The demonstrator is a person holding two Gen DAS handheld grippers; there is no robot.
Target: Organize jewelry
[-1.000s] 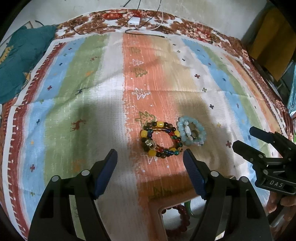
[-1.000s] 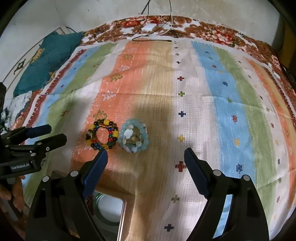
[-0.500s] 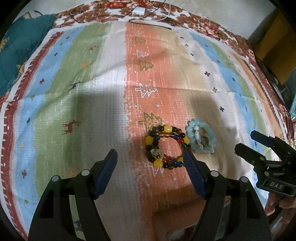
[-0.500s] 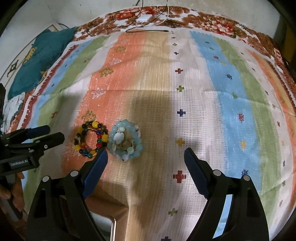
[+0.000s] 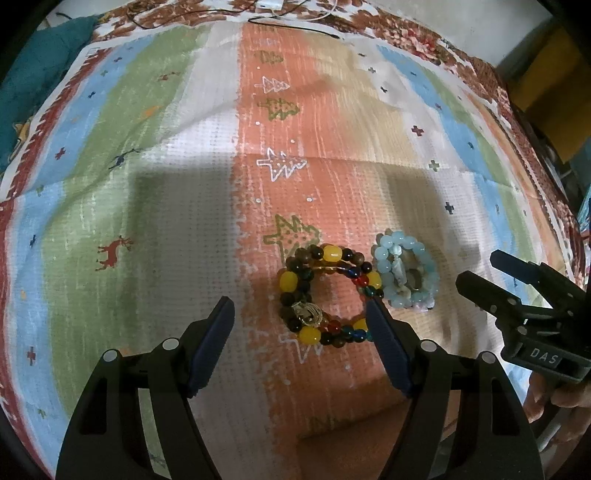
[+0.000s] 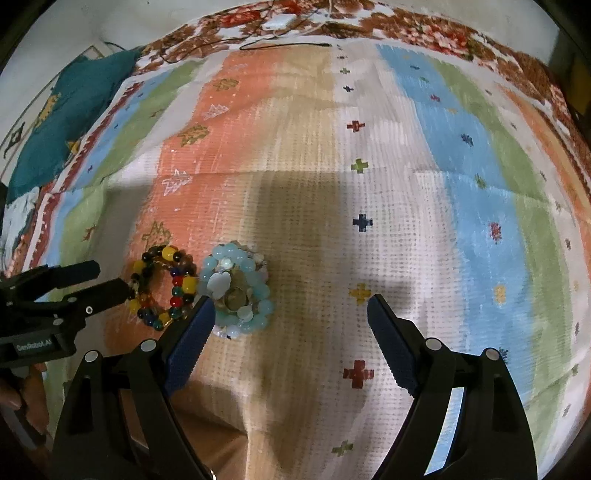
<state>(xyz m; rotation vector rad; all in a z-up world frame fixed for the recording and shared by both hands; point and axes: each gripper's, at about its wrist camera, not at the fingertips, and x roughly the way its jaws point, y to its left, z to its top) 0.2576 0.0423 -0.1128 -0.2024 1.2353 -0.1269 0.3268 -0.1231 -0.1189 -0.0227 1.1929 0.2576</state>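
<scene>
- Both claws hover low over the cloth with nothing in them: the left claw [image 5: 299, 325] is spread wide, and so is the right claw [image 6: 288, 321].
- Just ahead of the left claw lies the multicoloured bead bracelet [image 5: 327, 297], flat on the cloth; its near right edge is tucked against the tip of that claw's right finger, most of the ring between the fingers. My guess is the wide spread is there to straddle the whole ring before closing.
- Beside it, to the right and touching or nearly so, sits the pale blue bead bracelet [image 6: 238, 291], coiled into a small heap. It lies just off the right claw's left finger, not centred between the fingers, so that claw would seem to need a shift left before it could take it.
- Each claw appears at the edge of the other's view, flanking the pair of bracelets from either side; it looks as if one bracelet is meant for each.
- Underneath is a striped woven cloth [image 5: 184, 206] in orange, green, blue and cream with little trees, deer and crosses, creased across the middle; whether it covers a bed or a tabletop I cannot tell.
- Farther off, a floral cover [image 6: 424, 33] shows past the cloth's far edge, with a white charger and cable [image 6: 280, 24] on it, a teal fabric [image 6: 70, 110] off to the left, and a pale wall behind.
</scene>
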